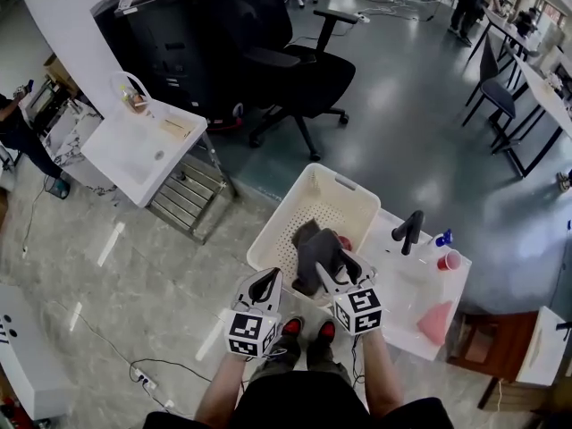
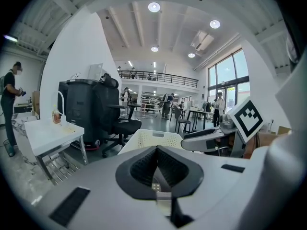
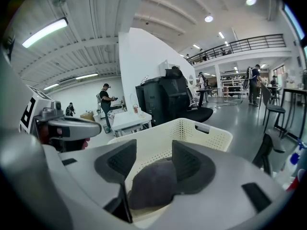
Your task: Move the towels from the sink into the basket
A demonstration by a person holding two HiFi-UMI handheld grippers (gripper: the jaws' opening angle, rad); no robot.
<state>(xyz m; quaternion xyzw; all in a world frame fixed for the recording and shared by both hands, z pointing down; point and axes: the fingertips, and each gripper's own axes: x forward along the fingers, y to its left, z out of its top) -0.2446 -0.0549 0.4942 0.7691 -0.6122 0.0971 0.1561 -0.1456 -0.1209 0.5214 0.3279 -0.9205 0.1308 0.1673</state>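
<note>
I'm working the drop-off step. The right gripper is hanging over the basket with its jaws standing apart. The dark grey towel is lying inside the basket, between and below them, and as far as I can judge nothing is pinching it. The left gripper is waiting just beside the basket's near rim, jaws closed together on nothing.

I'm treating this towel as delivered. The next move is calling for a clean lift of the right gripper so the cloth isn't dragged back up. Then comes a swing over to the sink on the right, where a pink cloth is lying near the front corner. I'm guessing it's another towel, so the job is probably not finished.

The head view is giving me the layout: the basket touching the sink's side, the faucet, a red cup and that pink cloth, which neither gripper view is showing. The right gripper view is showing what the head view can't, namely the pads standing off the grey towel on both sides. The left gripper view is showing its own jaws meeting and only the basket's far rim, with no towel.
</note>
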